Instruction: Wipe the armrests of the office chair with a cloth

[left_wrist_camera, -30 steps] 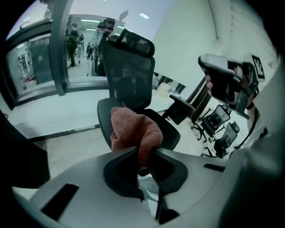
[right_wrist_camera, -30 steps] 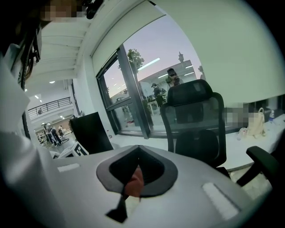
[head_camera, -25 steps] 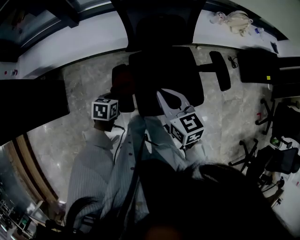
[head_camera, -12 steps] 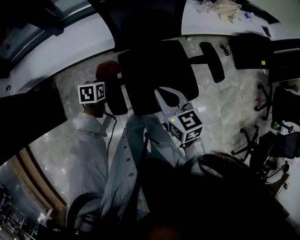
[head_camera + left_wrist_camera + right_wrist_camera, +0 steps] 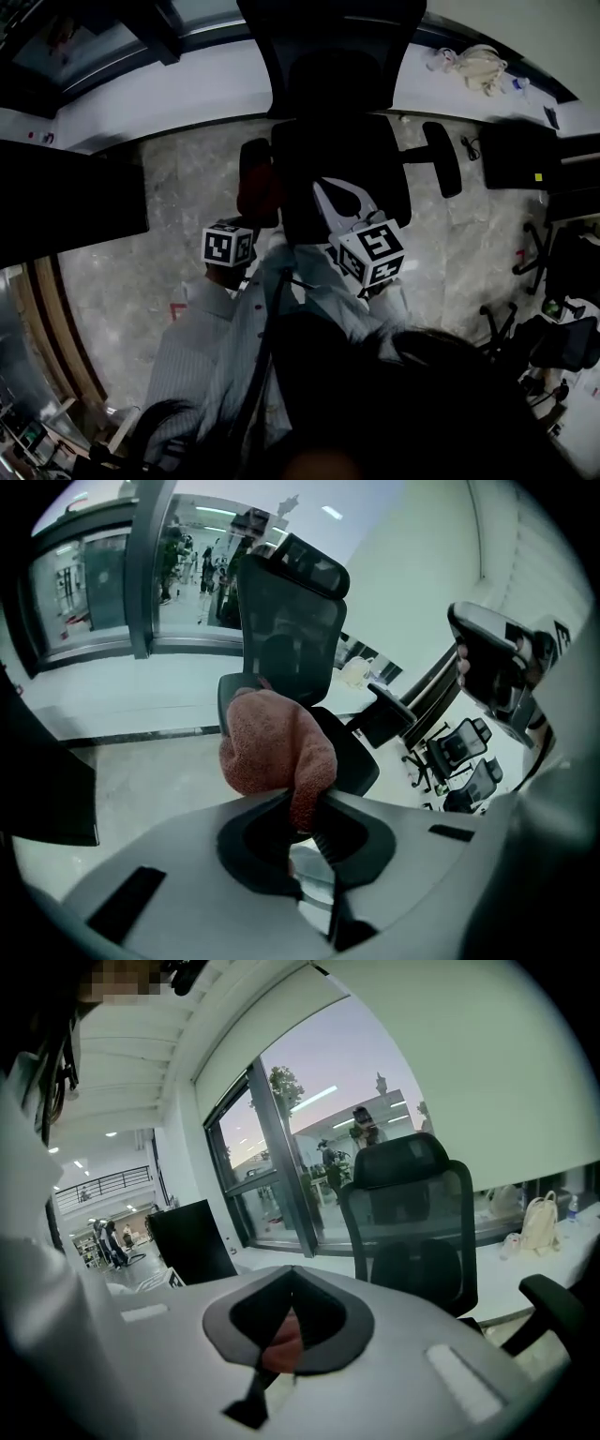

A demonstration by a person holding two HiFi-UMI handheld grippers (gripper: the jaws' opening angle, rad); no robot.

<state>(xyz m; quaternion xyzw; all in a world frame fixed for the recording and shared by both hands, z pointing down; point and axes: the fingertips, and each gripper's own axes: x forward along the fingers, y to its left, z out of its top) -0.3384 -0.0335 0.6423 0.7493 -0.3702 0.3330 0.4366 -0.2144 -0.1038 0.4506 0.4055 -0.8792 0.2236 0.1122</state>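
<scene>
One black mesh office chair (image 5: 342,164) with two armrests. The left gripper (image 5: 305,808) pinches one rust-red terry cloth (image 5: 277,752) against the nine-o'clock armrest (image 5: 253,155). The right gripper (image 5: 286,1321) has its jaws closed together. Grey marble floor (image 5: 169,216) lies open beside each armrest.

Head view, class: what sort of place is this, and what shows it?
Probably an open-plan office: a black mesh office chair, more swivel chairs parked aside, and glass partition walls.

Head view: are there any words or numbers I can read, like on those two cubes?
No readable words or numbers anywhere.
Left cube and right cube: black-and-white square patterns, not letters.
Yellow sticker at the right: too small to read.
</scene>
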